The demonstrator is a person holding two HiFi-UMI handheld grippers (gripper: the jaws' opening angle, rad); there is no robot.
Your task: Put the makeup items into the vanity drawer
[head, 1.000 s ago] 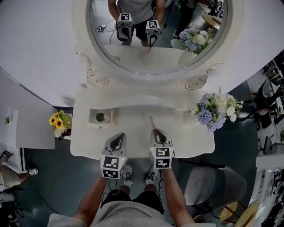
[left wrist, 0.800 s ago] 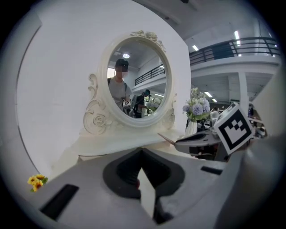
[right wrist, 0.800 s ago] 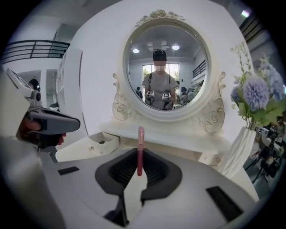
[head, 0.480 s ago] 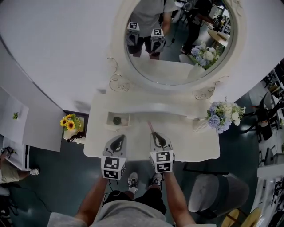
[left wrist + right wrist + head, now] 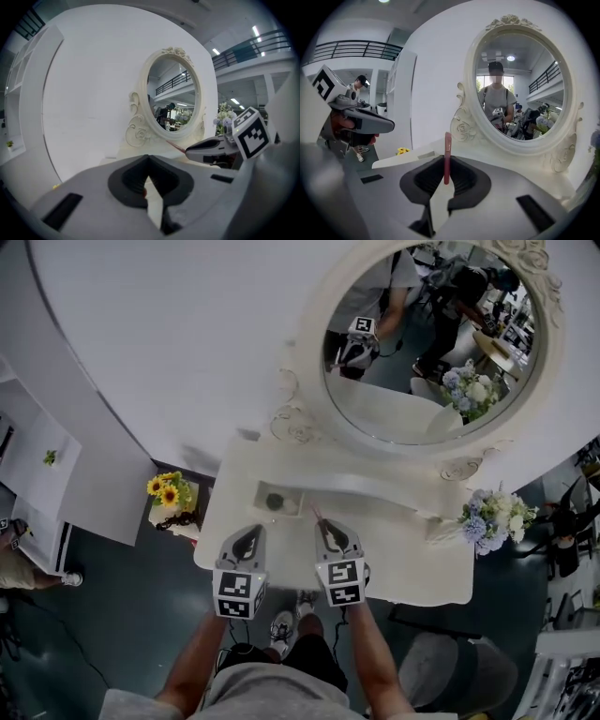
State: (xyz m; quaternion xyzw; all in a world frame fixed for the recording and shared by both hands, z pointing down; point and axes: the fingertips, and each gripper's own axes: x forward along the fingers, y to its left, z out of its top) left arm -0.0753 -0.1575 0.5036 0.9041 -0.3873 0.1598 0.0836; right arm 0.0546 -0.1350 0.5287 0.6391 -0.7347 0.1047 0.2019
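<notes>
My right gripper (image 5: 333, 536) is shut on a slim pink makeup stick (image 5: 320, 516) that juts forward past its jaws over the white vanity top (image 5: 412, 563). In the right gripper view the stick (image 5: 447, 150) stands upright between the pads. The small open drawer (image 5: 260, 495) lies just ahead and slightly left of it, with a dark round item (image 5: 276, 502) inside. My left gripper (image 5: 247, 542) hovers beside the right one at the vanity's front left edge. Its jaws (image 5: 148, 157) meet at the tips and I see nothing gripped.
A large oval mirror (image 5: 431, 343) in an ornate white frame rises behind the vanity. A blue and white bouquet (image 5: 495, 519) stands at the right end. Sunflowers (image 5: 167, 491) sit on a low stand to the left, and a grey stool (image 5: 459, 671) is at lower right.
Both grippers have travelled left along the vanity and forward. The drawer now lies right in front of them. The pink stick stays in the right gripper.
</notes>
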